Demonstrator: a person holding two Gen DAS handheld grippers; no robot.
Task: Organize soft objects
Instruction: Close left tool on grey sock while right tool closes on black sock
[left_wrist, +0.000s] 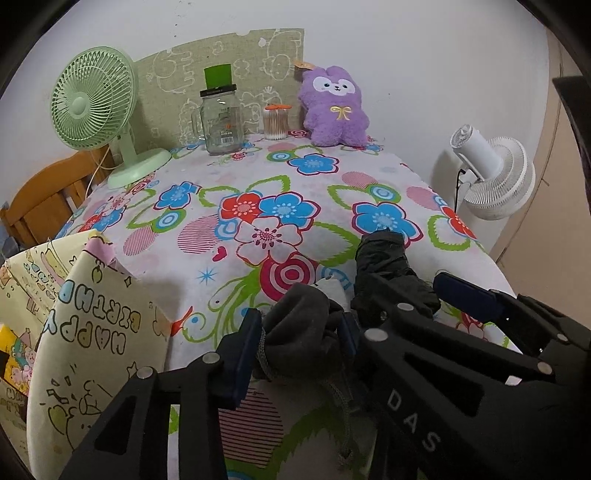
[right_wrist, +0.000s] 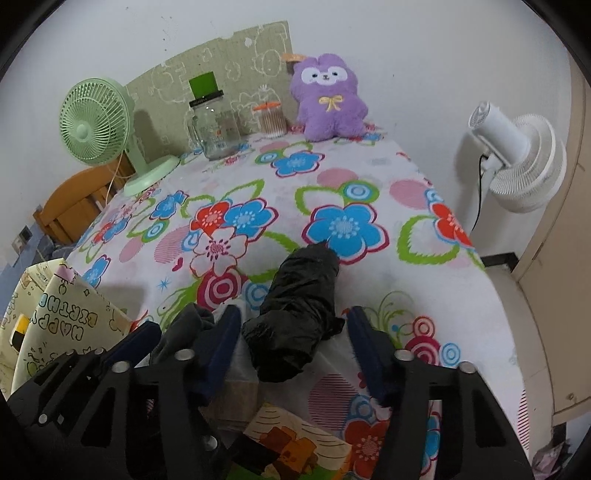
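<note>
My left gripper is shut on a dark grey sock at the near edge of the flowered table; the sock also shows in the right wrist view. My right gripper is open, its fingers either side of a black rolled soft bundle lying on the cloth. The bundle also shows in the left wrist view, with the right gripper around it. A purple plush toy sits upright at the far edge against the wall.
A green desk fan, a glass jar mug and a cotton swab jar stand at the back. A "Happy Birthday" paper bag stands at the near left. A white floor fan stands right of the table.
</note>
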